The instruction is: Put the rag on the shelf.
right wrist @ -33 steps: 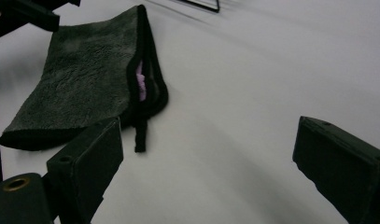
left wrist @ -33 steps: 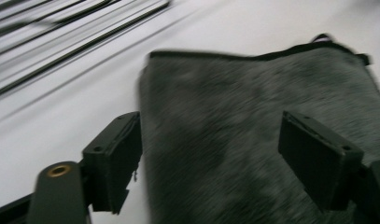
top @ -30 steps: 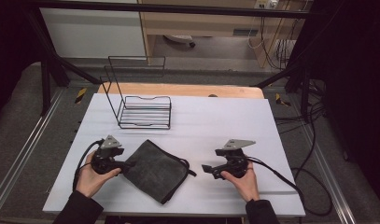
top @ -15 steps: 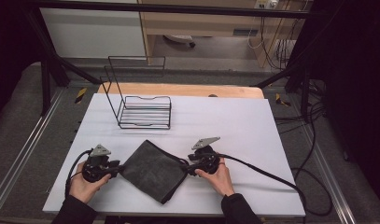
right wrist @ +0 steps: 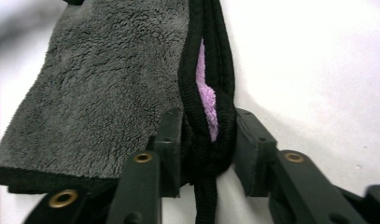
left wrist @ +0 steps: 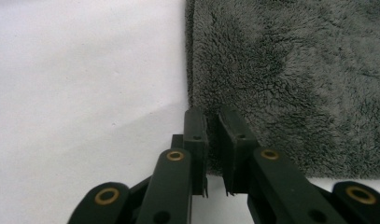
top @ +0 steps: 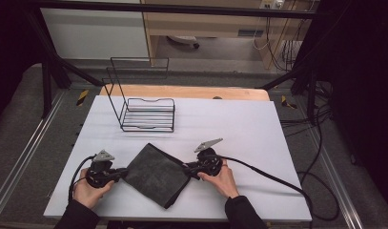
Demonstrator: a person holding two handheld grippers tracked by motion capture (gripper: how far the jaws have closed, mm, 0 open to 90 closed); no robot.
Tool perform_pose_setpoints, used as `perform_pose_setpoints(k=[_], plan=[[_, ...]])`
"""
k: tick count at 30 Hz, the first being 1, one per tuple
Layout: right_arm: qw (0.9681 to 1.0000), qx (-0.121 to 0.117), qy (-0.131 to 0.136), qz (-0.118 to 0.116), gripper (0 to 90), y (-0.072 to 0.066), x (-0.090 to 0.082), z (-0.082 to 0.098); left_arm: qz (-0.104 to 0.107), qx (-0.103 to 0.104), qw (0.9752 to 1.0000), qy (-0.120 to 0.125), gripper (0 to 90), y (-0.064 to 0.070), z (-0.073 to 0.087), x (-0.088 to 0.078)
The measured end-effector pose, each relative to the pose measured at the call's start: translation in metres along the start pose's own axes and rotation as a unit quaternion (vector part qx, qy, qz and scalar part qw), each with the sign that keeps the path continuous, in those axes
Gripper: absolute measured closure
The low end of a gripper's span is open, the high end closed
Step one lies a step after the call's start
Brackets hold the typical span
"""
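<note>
Cloth between both tongs, corners pointing left and right.

Folded dark grey fleece cloth (top: 156,174) lies diamond-wise on the near part of the white desk (top: 258,129), its long diagonal running left to right between the hands. Left tongs (top: 119,175) meet its left corner, jaws having just closed to a narrow gap at the cloth's edge (left wrist: 215,116); grip on fabric unclear. Right tongs (top: 188,170) have just closed on the right corner, clamped on the black-bound hem with lilac lining (right wrist: 208,126). Both hands rest low and level, pointing inward. Black wire rack (top: 146,112) stands well beyond, far left.
</note>
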State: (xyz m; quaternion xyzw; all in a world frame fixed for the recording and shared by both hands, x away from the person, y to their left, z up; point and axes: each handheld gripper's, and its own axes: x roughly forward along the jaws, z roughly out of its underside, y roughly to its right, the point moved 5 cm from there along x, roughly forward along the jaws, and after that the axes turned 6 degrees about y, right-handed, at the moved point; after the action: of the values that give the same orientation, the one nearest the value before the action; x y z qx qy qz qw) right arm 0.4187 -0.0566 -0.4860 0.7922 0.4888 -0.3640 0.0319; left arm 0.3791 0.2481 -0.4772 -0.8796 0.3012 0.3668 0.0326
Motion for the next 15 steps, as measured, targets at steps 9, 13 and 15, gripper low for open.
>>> perform_pose_setpoints(k=[9,13,15], plan=[[0.9999,-0.001,0.011,-0.004,83.9,-0.004,-0.015,-0.004,-0.008,0.007,0.9999,-0.001,87.1,0.001,-0.006,0.003],[0.9999,0.007,0.015,0.002,84.2,-0.009,-0.022,-0.002,-0.009,0.008,0.9999,0.002,87.3,0.000,-0.013,0.007],[0.9998,0.007,0.017,0.012,84.3,-0.012,-0.024,0.000,-0.013,0.012,0.9998,0.001,87.4,-0.001,-0.017,0.010]])
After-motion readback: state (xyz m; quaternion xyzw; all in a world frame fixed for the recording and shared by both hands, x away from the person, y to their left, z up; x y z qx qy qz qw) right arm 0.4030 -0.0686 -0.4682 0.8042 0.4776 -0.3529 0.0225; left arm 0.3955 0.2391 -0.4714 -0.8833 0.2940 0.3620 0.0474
